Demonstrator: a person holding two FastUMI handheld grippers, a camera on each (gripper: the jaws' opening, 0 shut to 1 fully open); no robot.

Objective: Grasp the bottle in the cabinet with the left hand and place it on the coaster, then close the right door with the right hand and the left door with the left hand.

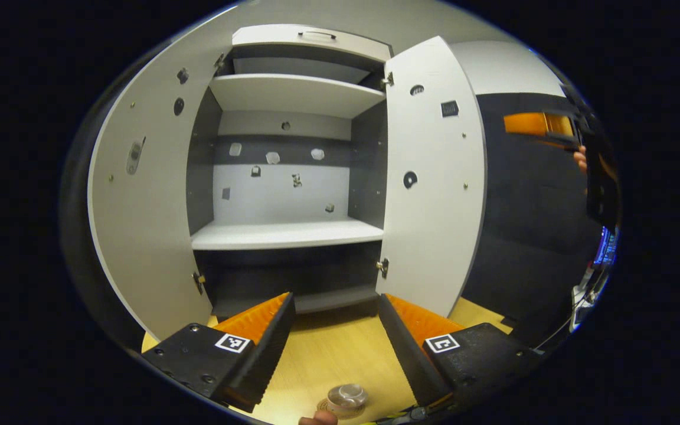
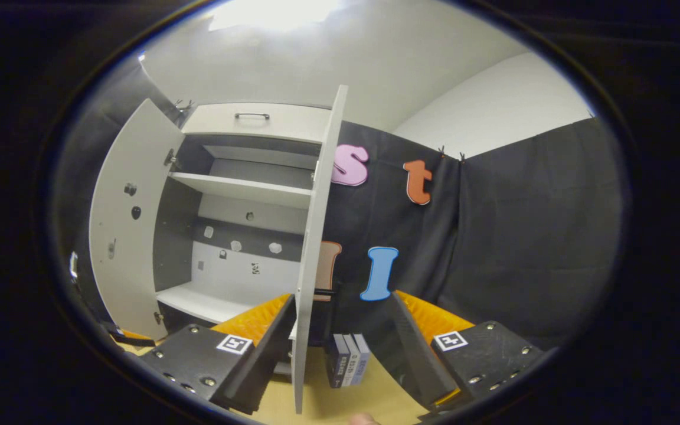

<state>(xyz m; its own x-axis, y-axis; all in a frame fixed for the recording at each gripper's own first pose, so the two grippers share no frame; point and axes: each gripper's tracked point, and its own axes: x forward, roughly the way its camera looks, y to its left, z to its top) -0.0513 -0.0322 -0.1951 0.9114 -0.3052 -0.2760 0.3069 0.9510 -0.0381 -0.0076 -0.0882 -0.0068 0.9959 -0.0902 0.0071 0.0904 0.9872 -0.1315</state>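
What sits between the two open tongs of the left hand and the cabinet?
Only bare wooden tabletop, seen in the left gripper view between the left tongs and the cabinet. The bottle on its coaster lies nearer the camera.

Left gripper (image 1: 336,307) fingers spread wide, holding nothing; right gripper (image 2: 340,307) fingers likewise apart, level

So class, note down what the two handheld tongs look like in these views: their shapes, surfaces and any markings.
Each set of tongs has two wedge-shaped fingers that taper forward, with ribbed inner faces. Both the left tongs and the right tongs sit on black blocks fastened with screws. Each block carries a small square black-and-white marker on top. No cables or sleeves can be made out.
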